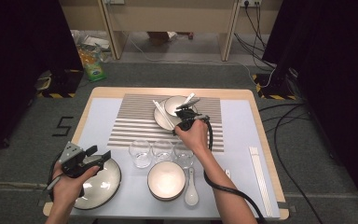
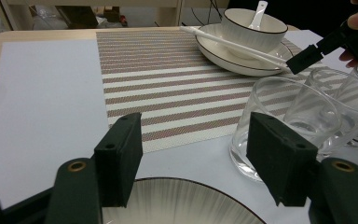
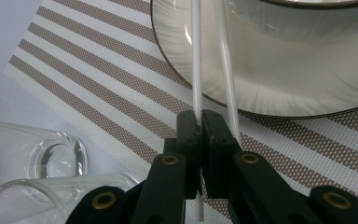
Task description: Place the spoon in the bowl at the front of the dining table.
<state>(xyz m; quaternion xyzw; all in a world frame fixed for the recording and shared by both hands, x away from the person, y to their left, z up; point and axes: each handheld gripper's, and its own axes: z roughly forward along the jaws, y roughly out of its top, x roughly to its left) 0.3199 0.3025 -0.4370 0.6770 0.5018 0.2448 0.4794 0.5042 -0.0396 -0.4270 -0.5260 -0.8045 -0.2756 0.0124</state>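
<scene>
Right gripper [image 1: 185, 120]: at the near rim of the far plate [image 1: 161, 120], about 12 o'clock from the table's centre. Jaws pinched shut on one white chopstick [image 3: 196, 70]; its shaft runs from between the pads up across the plate rim. A second chopstick [image 3: 226, 74] lies just beside the first, at the outer side of the right pad, not between the pads.

Far plate: on the striped placemat [image 1: 135, 121], carrying a bowl [image 1: 175, 105] with a white spoon [image 1: 189, 99] in it.

Left gripper [image 1: 100, 157]: at 8 o'clock, above the large dark-rimmed plate [image 1: 109, 179]. Jaws wide apart, nothing between them; in the left gripper view they frame bare placemat and the nearest glass [image 2: 284, 119].

Three clear glasses [image 1: 162, 150]: in a row just below centre, touching or nearly so.

Near bowl [image 1: 166, 179]: at 6 o'clock, with a white ceramic spoon [image 1: 191, 190] just beside it at its 3 o'clock.

Spare white chopsticks [image 1: 260, 175]: at 4 o'clock, along the table's right edge, well apart from the dishes.
</scene>
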